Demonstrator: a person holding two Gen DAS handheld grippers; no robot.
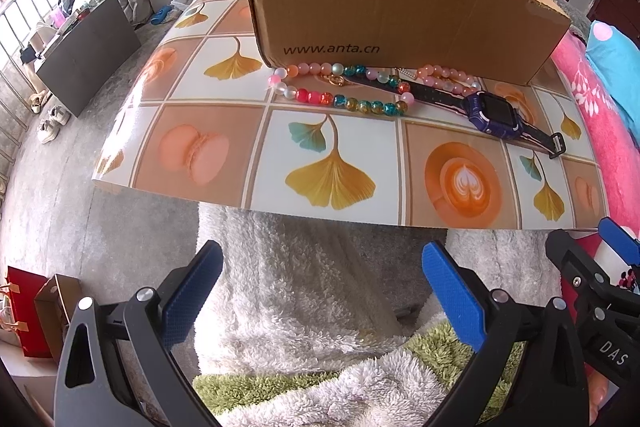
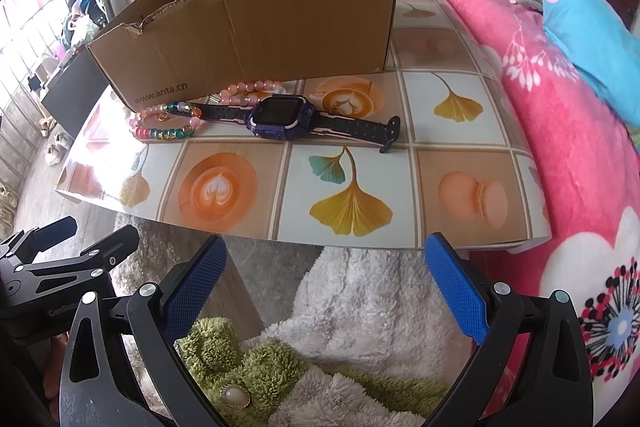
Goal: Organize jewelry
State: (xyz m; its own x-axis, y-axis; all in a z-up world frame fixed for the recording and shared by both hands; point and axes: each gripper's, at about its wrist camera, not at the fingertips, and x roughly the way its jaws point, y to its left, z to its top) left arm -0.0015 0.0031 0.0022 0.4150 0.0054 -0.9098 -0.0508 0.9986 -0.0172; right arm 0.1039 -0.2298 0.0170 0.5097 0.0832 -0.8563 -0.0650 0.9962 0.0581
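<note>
cardboard box (image 1: 400, 3) crowds watch (image 1: 496, 111) and beads (image 1: 340, 87); both hand-held grippers spread, empty.

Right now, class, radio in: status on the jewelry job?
Both grippers, left and right, open, empty. Bead bracelets and watch beside box. Nothing blocking.

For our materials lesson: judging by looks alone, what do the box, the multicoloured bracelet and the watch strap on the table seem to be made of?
Cardboard box: matt brown corrugated card, with a torn, ragged top edge.
Multicoloured bead bracelet: glossy, partly translucent beads, glass or plastic; the look cannot settle which.
Smartwatch strap: matt black, flexible, dotted with holes, probably rubber or silicone.
</note>
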